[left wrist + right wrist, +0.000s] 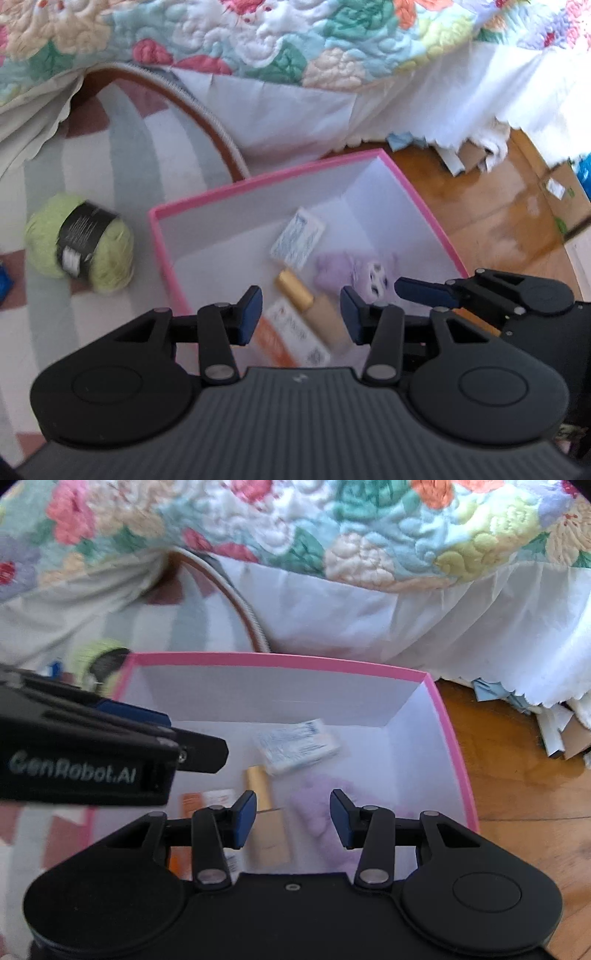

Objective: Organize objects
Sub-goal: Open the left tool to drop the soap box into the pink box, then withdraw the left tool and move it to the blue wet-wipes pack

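Between placements: I hold both grippers, left gripper [301, 314] and right gripper [292, 819], jaws apart and empty, above the pink box [280, 177]. Next, I judge: fetch the green yarn [79, 242], left of my left jaws.

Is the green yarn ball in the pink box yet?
Out. The green yarn ball lies on the striped rug, left of the pink box.

Left gripper [301, 314]: jaws spread wide, nothing between the blue pads [250, 314]; both linkage arms level and symmetric. Right gripper [291, 819]: jaws likewise parted, pads [243, 819] bare, nothing clamped. The two grippers sit close side by side, at an angle to each other; each appears at the edge of the other's wrist view. No contact between them is visible.
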Available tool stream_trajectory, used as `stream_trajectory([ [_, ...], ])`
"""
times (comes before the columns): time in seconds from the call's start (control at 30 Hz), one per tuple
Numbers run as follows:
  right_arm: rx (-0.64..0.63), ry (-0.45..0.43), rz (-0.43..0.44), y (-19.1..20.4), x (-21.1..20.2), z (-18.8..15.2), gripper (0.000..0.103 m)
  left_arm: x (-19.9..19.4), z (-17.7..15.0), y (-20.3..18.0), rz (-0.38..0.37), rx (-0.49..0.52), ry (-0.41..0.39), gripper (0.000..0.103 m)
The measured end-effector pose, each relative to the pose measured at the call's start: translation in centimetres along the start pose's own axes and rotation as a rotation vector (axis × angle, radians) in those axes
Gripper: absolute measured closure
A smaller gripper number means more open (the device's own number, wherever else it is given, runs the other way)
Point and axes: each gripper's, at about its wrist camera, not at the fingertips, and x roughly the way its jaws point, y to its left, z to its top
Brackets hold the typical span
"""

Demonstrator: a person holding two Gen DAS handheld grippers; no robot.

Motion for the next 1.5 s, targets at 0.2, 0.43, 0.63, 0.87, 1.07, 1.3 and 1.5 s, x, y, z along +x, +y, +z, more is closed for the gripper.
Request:
stream_trajectory([
  [0.2,0.045,-0.074,0.151,2.0,-4.6,-1.6,0.047,-5.1,-1.4,0.8,0.048,0.032,0.041,0.057],
  [0.43,-0.029,-0.133,0.205,4.5,-10.5,-1.4,0.046,-12.6,-2.3,2.3,0.121,0.053,0.027,0.057],
  [0.63,-0.072,-0.164,0.256,6.1,-15.4,-0.6,0.040,-18.1,-2.8,3.0,0.176,0.072,0.014,0.054],
  [0.87,-0.144,-0.198,0.355,9.3,-19.3,0.3,0.031,-22.4,-3.0,5.0,0.234,0.064,-0.018,0.047],
  [1.07,-0.228,-0.245,0.429,12.9,-19.2,1.4,0.022,-23.5,-2.6,9.4,0.256,0.012,-0.060,0.042],
  [1.3,-0.301,-0.309,0.476,17.6,-15.7,3.5,0.020,-20.5,-2.5,16.9,0.293,-0.089,-0.098,0.041],
  [1.5,-0.301,-0.349,0.404,21.3,-9.2,5.8,0.020,-16.1,-3.0,23.6,0.329,-0.206,-0.116,0.043],
])
